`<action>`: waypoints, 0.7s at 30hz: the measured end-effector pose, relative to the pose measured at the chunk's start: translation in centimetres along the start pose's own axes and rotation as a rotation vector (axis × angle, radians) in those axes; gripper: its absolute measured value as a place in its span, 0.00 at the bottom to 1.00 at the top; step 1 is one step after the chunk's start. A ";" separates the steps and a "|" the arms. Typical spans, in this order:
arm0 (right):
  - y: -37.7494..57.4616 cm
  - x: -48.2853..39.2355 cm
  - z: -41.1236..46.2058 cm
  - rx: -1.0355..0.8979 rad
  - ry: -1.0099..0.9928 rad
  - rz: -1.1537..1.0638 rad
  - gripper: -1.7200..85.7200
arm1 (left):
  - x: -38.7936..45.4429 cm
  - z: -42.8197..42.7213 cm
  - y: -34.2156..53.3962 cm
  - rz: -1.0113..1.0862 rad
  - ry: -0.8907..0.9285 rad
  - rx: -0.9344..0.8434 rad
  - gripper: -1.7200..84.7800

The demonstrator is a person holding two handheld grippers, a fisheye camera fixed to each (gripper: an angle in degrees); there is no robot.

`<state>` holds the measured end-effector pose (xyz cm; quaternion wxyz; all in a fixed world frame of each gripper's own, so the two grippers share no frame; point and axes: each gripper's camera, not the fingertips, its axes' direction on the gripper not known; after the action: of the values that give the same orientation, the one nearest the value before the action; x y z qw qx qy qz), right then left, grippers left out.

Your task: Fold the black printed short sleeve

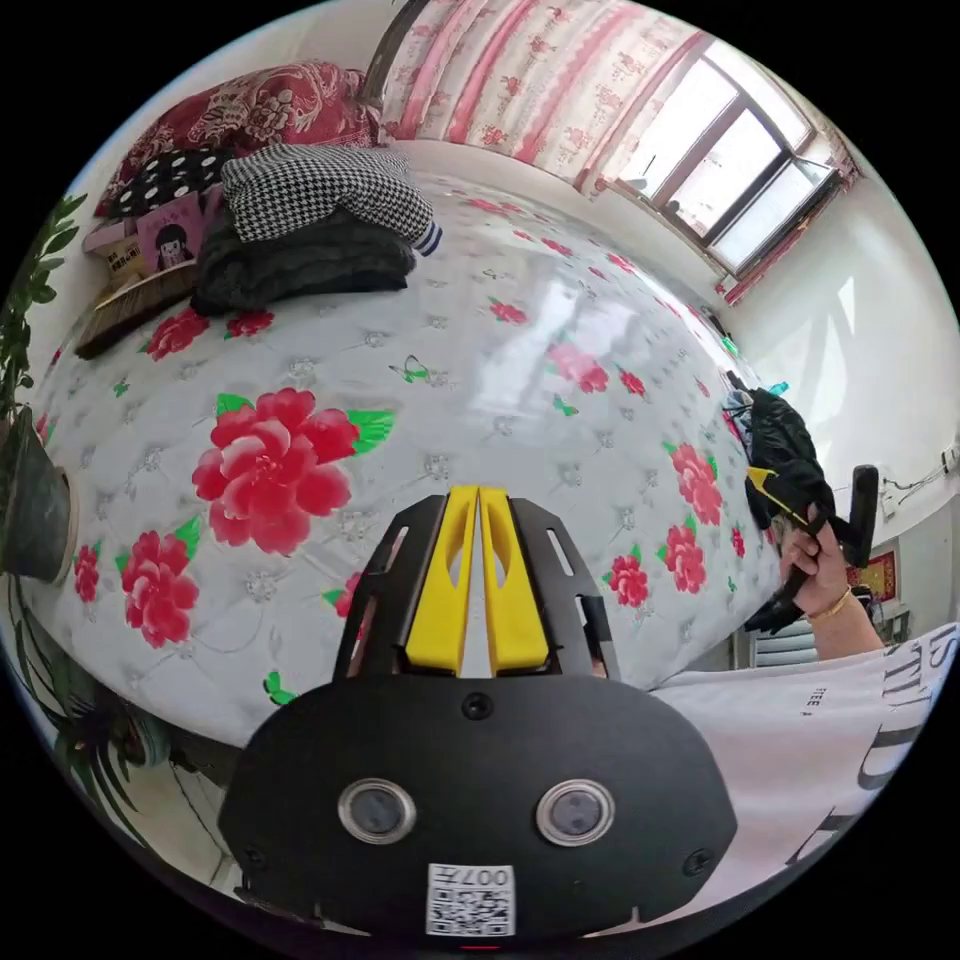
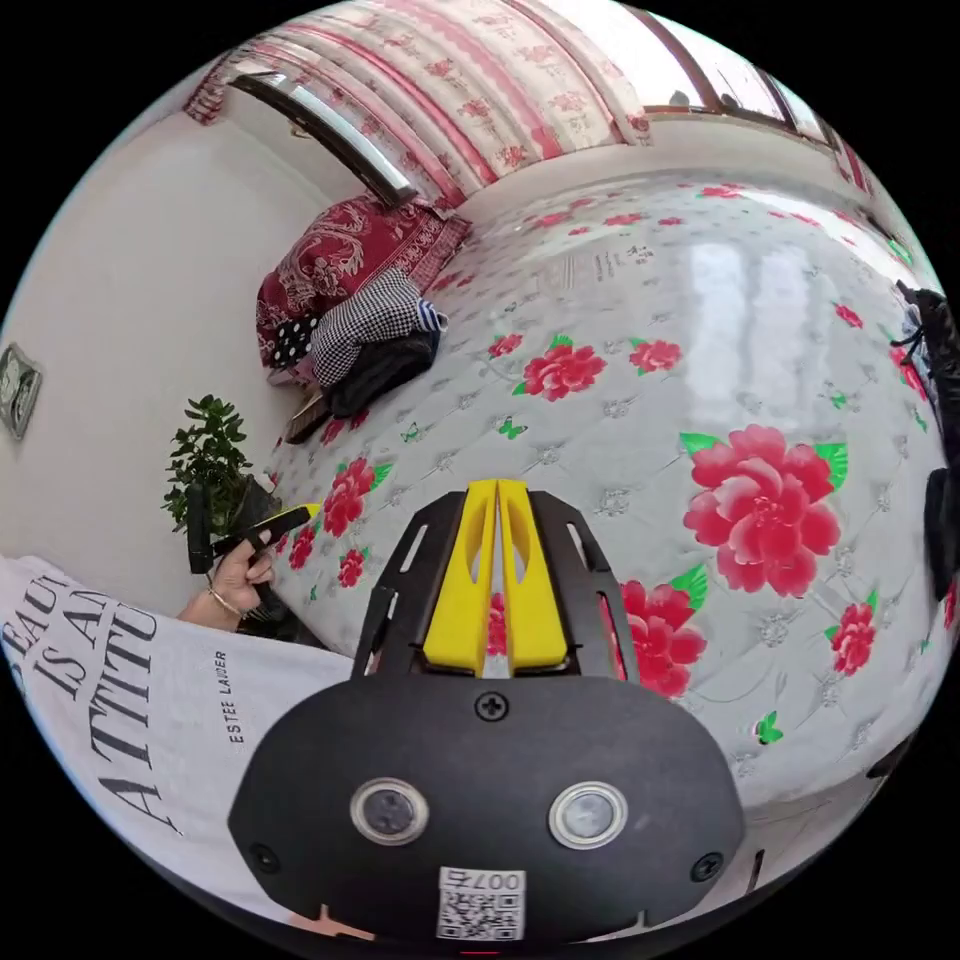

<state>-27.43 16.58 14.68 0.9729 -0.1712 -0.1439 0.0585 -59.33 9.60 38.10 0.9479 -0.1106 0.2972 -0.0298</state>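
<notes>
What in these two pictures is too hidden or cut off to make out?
- Dark clothes at the bed's far edge, left gripper view: bunched, print unreadable.
- Same clothes, right gripper view: cut by the picture's rim.
- Bedding under the checked cloth: mostly covered.

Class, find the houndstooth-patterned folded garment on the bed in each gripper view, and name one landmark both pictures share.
Left gripper view: houndstooth garment lies upper left, on top of a dark folded pile.
Right gripper view: houndstooth garment lies left of centre, in the upper half, on the same dark pile.
Shared landmark: the red patterned pillow right behind it.
</notes>
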 end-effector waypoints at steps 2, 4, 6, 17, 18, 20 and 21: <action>2.4 -1.0 -1.6 0.046 0.070 -0.070 0.02 | 2.1 0.6 1.2 0.064 -0.029 -0.041 0.01; 6.0 -2.2 -3.6 0.077 0.204 -0.163 0.02 | 4.0 0.9 1.6 0.119 -0.044 -0.053 0.01; 9.1 -2.8 -4.8 0.054 0.295 -0.217 0.02 | 6.3 1.2 1.8 0.187 -0.045 -0.050 0.01; 30.4 -4.0 -7.5 -0.117 1.011 -0.262 0.02 | 28.6 10.7 6.1 0.534 0.246 -0.152 0.01; 32.2 -4.2 -7.1 -0.129 1.064 -0.254 0.02 | 29.9 11.2 6.6 0.558 0.269 -0.161 0.01; 34.4 -4.4 -6.0 -0.153 1.141 -0.244 0.02 | 34.3 12.7 8.4 0.676 0.334 -0.203 0.01; 35.5 -4.4 -4.8 -0.178 1.189 -0.242 0.02 | 35.2 13.0 8.8 0.707 0.338 -0.210 0.01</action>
<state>-32.53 47.55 -3.20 0.8684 -0.2376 0.4007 -0.1701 -23.10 16.35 26.83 0.8210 -0.0912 0.4701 0.3108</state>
